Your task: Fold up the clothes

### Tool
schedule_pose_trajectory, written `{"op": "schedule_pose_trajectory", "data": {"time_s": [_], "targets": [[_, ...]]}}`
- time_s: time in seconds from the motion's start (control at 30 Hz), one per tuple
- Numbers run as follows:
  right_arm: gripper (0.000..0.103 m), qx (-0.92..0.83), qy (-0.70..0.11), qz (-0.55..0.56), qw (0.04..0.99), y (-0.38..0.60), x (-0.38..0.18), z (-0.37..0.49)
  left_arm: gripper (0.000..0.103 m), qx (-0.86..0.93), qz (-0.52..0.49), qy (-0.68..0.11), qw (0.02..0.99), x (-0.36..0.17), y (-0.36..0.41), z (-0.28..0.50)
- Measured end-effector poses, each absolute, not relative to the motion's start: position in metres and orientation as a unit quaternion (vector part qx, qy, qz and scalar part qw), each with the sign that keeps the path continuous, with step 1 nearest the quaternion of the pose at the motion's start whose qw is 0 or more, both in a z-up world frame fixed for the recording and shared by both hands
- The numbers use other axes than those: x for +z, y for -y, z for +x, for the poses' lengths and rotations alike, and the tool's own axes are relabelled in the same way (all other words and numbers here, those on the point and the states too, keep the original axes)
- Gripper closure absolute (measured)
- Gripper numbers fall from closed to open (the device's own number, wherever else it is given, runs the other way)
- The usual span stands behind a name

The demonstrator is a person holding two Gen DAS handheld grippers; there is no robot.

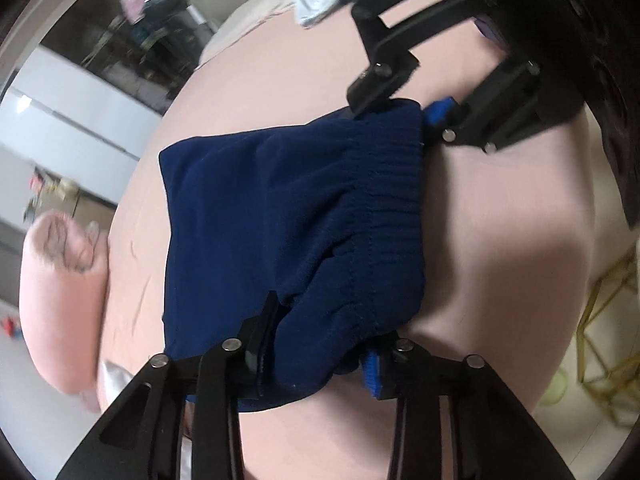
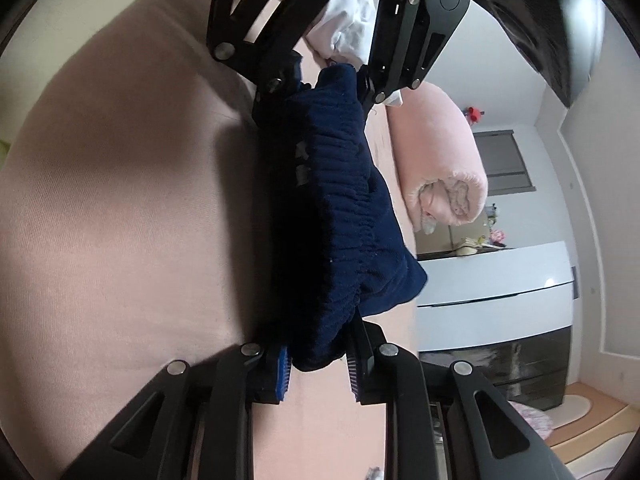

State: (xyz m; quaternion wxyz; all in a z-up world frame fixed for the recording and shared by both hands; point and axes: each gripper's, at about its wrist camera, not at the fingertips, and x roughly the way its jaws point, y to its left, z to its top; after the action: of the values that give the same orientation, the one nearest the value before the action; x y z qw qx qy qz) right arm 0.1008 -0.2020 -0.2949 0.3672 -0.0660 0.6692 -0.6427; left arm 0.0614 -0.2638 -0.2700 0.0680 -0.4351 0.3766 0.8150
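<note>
A navy garment (image 1: 288, 216) with a ribbed elastic waistband is stretched between the two grippers above a pink bedsheet (image 1: 500, 220). In the left wrist view the left gripper (image 1: 316, 364) is clamped on the near corner of the waistband, cloth bunched between its black finger and its blue ribbed pad, while the right gripper (image 1: 400, 108) pinches the far corner of the same band at the top of the view. The right wrist view shows the same hold from the other end: the right gripper (image 2: 316, 364) has the navy garment (image 2: 332, 208) pressed between its blue-padded fingers, and the left gripper (image 2: 324, 80) grips the opposite end, so the waistband runs taut from one to the other. Part of the cloth hangs below the band and part seems to rest on the sheet (where exactly it touches cannot be made out). Small pale marks on the inside of the waistband (image 2: 301, 164) may be lettering, but they are too blurred to read. A rolled pink blanket (image 2: 440, 152) lies on the bed beyond the garment, white cloth (image 2: 344, 28) sits near the left gripper, and a white cabinet (image 2: 492, 288) stands off the bed's edge.
</note>
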Motion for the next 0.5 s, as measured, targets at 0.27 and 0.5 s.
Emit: {"op": "schedule_pose_trajectory", "data": {"time_s": [0.27, 0.5], "targets": [[0.083, -0.594, -0.707, -0.063, 0.378, 0.206, -0.285, 0.091, 0.075, 0.824, -0.42, -0.378, 0.043, -0.261, 0.253, 0.071], [0.084, -0.608, -0.71, -0.073, 0.347, 0.195, -0.264, 0.089, 0.076, 0.838, -0.383, -0.382, 0.065, -0.236, 0.237, 0.079]]}}
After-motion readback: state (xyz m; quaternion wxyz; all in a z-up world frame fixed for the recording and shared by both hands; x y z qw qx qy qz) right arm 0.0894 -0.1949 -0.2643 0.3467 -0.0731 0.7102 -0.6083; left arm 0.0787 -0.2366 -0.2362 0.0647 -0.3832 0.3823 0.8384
